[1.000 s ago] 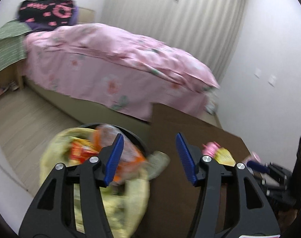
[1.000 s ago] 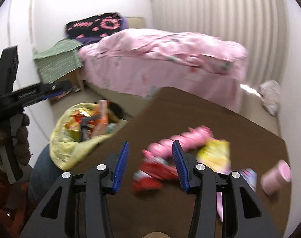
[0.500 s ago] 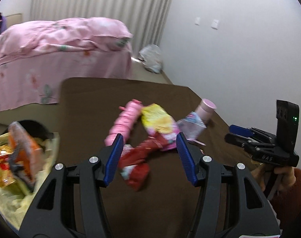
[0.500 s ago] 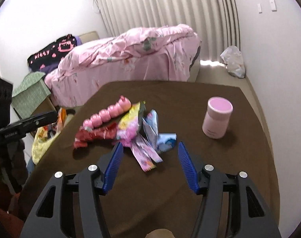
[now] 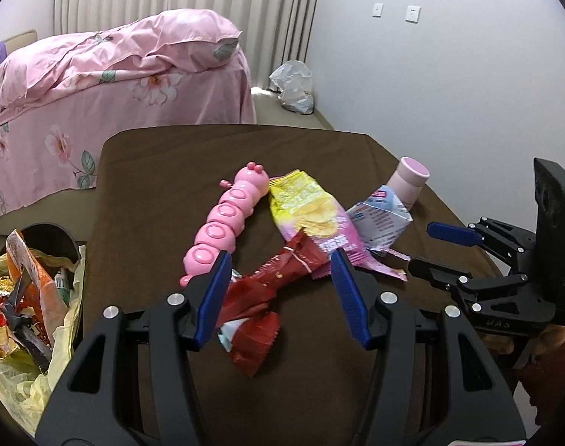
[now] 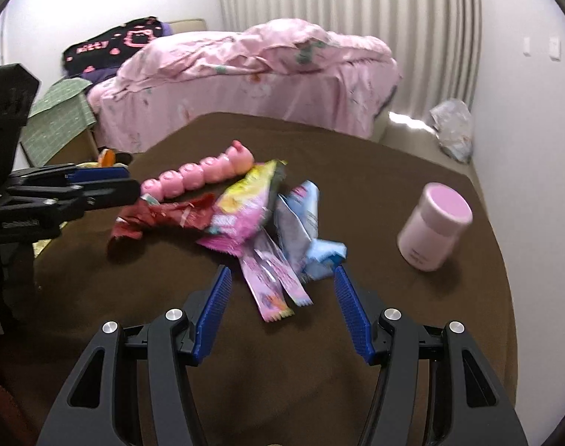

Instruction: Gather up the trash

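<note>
Two wrist views of a brown cloth-covered counter [image 5: 152, 193] with a bed under a pink floral duvet [image 5: 107, 59] beyond its far edge. Left tongs [image 5: 280, 269], black with blue ribbed pads, stand partly open and grip nothing; a crumpled red foil wrapper [image 5: 267, 286] lies on the counter between and just beyond the tips, with no pad pressing on it. Right tongs [image 6: 280, 284] have just been opening and stand wide apart, also empty; the near ends of two narrow pink sachets [image 6: 273, 282] lie on the counter between the tips, untouched. The trash forms one loose heap at mid-counter: the red wrapper at its left, a yellow-and-pink snack bag [image 5: 312, 215] overlapping it, a pale blue printed packet [image 5: 379, 219] to the right of that, and the pink sachets nearest the right tongs. A pink plastic caterpillar toy [image 5: 222, 226] lies along the far left side of the heap, touching the red wrapper. A pink-lidded cylindrical jar [image 6: 435, 226] stands apart at the right. In the left wrist view, a bin lined with a yellow plastic bag [image 5: 59, 349], already holding wrappers, sits off the counter's left edge. A white plastic bag [image 5: 293, 85] lies on the floor by the far wall.
</note>
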`<control>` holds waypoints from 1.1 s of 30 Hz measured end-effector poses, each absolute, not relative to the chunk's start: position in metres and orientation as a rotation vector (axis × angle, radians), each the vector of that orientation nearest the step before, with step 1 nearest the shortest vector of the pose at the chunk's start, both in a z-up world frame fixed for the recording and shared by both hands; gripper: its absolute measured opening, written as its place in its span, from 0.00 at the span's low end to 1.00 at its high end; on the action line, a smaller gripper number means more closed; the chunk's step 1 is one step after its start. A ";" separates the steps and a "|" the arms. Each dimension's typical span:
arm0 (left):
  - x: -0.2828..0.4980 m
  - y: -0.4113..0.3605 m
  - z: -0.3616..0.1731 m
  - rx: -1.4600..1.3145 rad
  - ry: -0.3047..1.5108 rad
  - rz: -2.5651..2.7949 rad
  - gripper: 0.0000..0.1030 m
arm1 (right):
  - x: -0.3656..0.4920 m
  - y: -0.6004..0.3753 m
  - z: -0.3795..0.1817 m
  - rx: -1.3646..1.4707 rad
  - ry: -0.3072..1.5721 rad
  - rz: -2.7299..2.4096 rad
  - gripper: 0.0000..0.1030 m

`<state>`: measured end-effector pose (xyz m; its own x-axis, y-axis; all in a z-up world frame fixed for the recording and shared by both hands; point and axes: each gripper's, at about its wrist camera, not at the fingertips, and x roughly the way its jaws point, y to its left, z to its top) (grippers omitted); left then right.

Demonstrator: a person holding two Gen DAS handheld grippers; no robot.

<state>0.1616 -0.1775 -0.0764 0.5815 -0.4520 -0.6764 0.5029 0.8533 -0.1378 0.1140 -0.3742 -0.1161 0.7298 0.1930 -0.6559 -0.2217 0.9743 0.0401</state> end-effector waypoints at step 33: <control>0.155 -0.163 -0.101 0.047 0.841 -0.595 0.51 | 0.030 -0.380 -0.129 0.056 0.848 0.347 0.09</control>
